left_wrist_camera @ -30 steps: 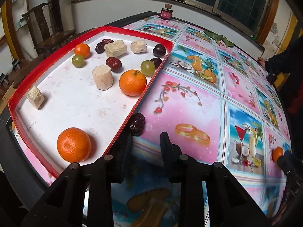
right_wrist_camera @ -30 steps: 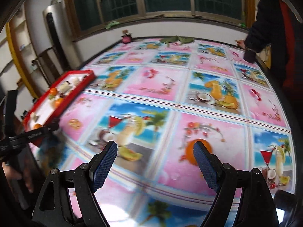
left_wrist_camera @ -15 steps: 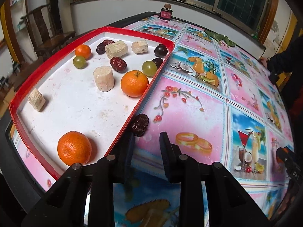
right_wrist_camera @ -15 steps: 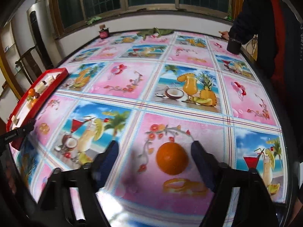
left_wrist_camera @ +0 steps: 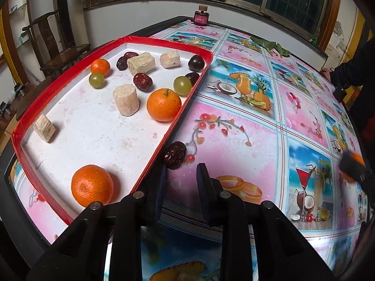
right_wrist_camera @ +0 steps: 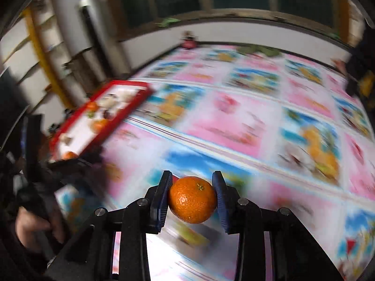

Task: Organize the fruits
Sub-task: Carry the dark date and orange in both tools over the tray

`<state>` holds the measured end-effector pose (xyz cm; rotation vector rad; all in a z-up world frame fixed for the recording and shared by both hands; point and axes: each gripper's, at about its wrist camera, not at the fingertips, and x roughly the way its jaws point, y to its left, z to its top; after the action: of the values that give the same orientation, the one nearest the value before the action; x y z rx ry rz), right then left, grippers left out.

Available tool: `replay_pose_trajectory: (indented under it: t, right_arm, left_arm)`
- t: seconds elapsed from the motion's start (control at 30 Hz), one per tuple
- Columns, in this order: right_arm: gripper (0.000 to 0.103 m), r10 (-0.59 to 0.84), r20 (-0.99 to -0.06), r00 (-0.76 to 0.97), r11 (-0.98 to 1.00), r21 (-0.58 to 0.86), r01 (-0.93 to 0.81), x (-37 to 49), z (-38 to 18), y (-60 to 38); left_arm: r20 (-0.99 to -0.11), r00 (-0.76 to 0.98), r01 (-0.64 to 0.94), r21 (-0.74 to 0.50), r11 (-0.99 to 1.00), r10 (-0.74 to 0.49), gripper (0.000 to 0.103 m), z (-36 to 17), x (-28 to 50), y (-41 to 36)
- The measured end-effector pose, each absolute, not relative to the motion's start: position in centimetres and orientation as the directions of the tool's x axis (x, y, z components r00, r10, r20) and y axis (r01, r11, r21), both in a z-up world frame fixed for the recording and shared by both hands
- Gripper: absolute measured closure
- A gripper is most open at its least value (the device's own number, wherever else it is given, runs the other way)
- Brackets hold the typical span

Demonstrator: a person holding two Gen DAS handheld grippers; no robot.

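R gripper [right_wrist_camera: 192,195] jaws just closed, now pinching a tangerine [right_wrist_camera: 192,199] above the tablecloth [right_wrist_camera: 234,126]. L gripper [left_wrist_camera: 181,175] narrowly apart, empty, near a red date [left_wrist_camera: 174,155] beside the red tray [left_wrist_camera: 187,98].

The tablecloth [left_wrist_camera: 234,126] is pink and sky-blue squares printed with cocktails, pineapples, coconuts, flowers and gold rings. The tray [left_wrist_camera: 70,107] is white inside with a red rim. Oranges [left_wrist_camera: 164,105] are bright orange, grapes [left_wrist_camera: 182,85] pale green, jujubes [left_wrist_camera: 174,155] dark red-brown, sugarcane pieces [left_wrist_camera: 126,103] cream.
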<state>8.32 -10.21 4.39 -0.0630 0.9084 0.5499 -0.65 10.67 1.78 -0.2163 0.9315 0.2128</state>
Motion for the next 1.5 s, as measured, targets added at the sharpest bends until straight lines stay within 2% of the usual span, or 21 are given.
replay_pose_trajectory:
  t: [0.13,0.27,0.6,0.77,0.87,1.03,1.2,1.5]
  right_arm:
    - [0.067,0.559,-0.731,0.391,0.735,0.218,-0.642,10.1,4.4,-4.2]
    - [0.067,0.602,-0.758,0.250,0.613,0.238,-0.753,12.5,2.3,1.5]
    - [0.067,0.543,-0.827,0.150,0.400,0.097,-0.911,12.9,-1.0,10.1]
    - [0.067,0.605,-0.793,-0.068,0.231,0.257,-0.938,12.6,0.5,7.7]
    - [0.067,0.628,-0.777,-0.029,0.277,0.258,-0.926,13.0,1.6,5.7]
    - [0.067,0.661,-0.750,0.031,0.343,0.266,-0.901,12.6,2.3,4.2]
    - [0.067,0.689,-0.721,0.075,0.390,0.282,-0.877,12.3,2.8,3.1]
    - [0.067,0.700,-0.688,0.190,0.496,0.277,-0.823,10.7,3.8,2.0]
  left_arm:
    - [-0.796,0.605,-0.279,-0.170,0.945,0.035,0.078,2.0,-1.6,11.5]
    - [-0.793,0.607,-0.264,-0.148,0.953,0.045,0.078,2.0,-1.9,11.2]
    - [-0.799,0.602,-0.259,-0.174,0.950,0.018,0.077,2.2,-2.5,11.5]
    - [-0.810,0.585,-0.240,-0.124,0.963,0.041,0.076,2.1,-2.9,11.1]
    - [-0.816,0.576,-0.252,-0.119,0.960,0.050,0.071,2.2,-2.7,10.9]
    - [-0.821,0.563,-0.247,-0.056,0.967,0.096,0.071,1.9,-2.5,10.2]
    - [-0.818,0.563,-0.234,-0.016,0.972,0.122,0.087,1.8,-2.8,10.5]
    - [-0.832,0.552,-0.191,-0.062,0.980,0.055,0.087,2.2,-3.9,11.0]
